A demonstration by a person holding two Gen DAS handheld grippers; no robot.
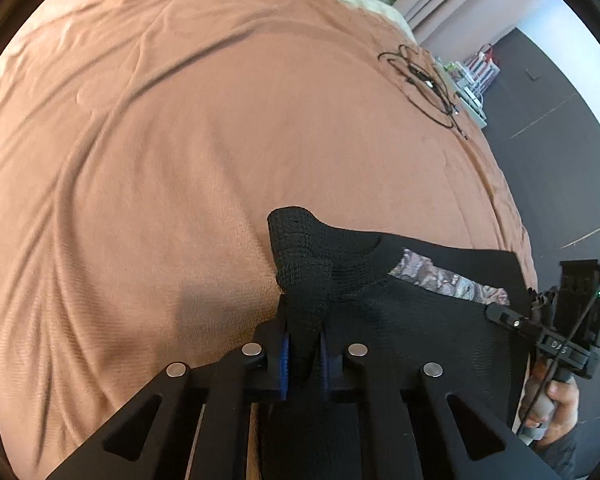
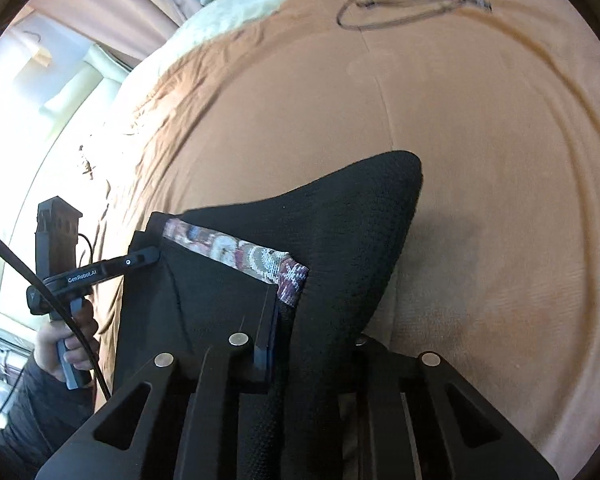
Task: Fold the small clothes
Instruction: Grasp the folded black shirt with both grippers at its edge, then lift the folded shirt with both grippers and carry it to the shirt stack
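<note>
The black knit garment (image 1: 412, 312) hangs between the 2 grippers, lifted just above the pink-brown bed cover (image 1: 180, 140), w/ a patterned band (image 1: 448, 280) showing along its upper edge. Left gripper (image 1: 303, 356): fingers closed tight on a bunched corner of the cloth, which sticks up past the tips in a rumpled lump. Right gripper (image 2: 316, 344): fingers also closed on the fabric, one finger plain on the left of the fold, the other mostly hidden under the cloth, so the grip looks firm but I can't see the far pad. Judging by how it drapes and peaks, the thing is light, soft, stretchy, not slippery (open mesh-like knit gives grip), nothing fragile; it'll sag wherever it isn't held, so best hold is at corners or along the banded edge, as now, kept taut. Long axis prob. runs from one gripper to the other, along the band; the free tip (image 2: 400, 176) in the right wrist view points away from the camera, toward the far end of the bed. A coil of black cable (image 1: 424, 84) lies on the cover, well apart from the garment.
</note>
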